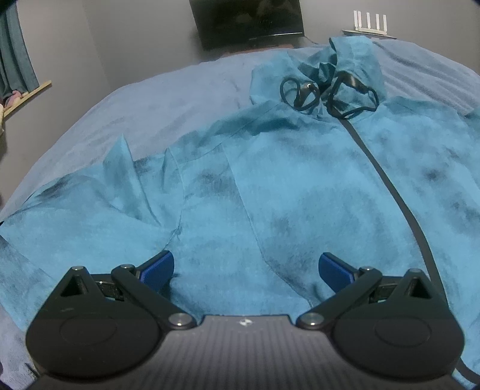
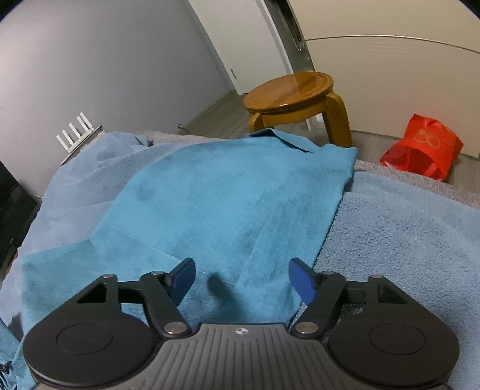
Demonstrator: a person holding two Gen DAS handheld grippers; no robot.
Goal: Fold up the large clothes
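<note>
A large teal zip-up hooded jacket [image 1: 300, 180] lies spread front-up on a pale blue blanket [image 1: 168, 99]. Its dark zipper [image 1: 390, 186] runs down the right of the left wrist view, and black drawcords [image 1: 303, 96] loop at the bunched hood. My left gripper [image 1: 246, 270] is open and empty, low over the jacket's left chest beside a creased sleeve [image 1: 90, 216]. In the right wrist view the jacket's sleeve [image 2: 228, 192] stretches away to its cuff [image 2: 288, 141]. My right gripper [image 2: 241, 279] is open and empty over that sleeve near its right edge.
A round wooden stool [image 2: 291, 93] stands beyond the bed, with a red plastic bag [image 2: 423, 147] on the floor to its right. A white router [image 2: 78, 135] and a dark screen [image 1: 249, 21] stand by the wall. Bare blanket [image 2: 405, 240] lies right of the sleeve.
</note>
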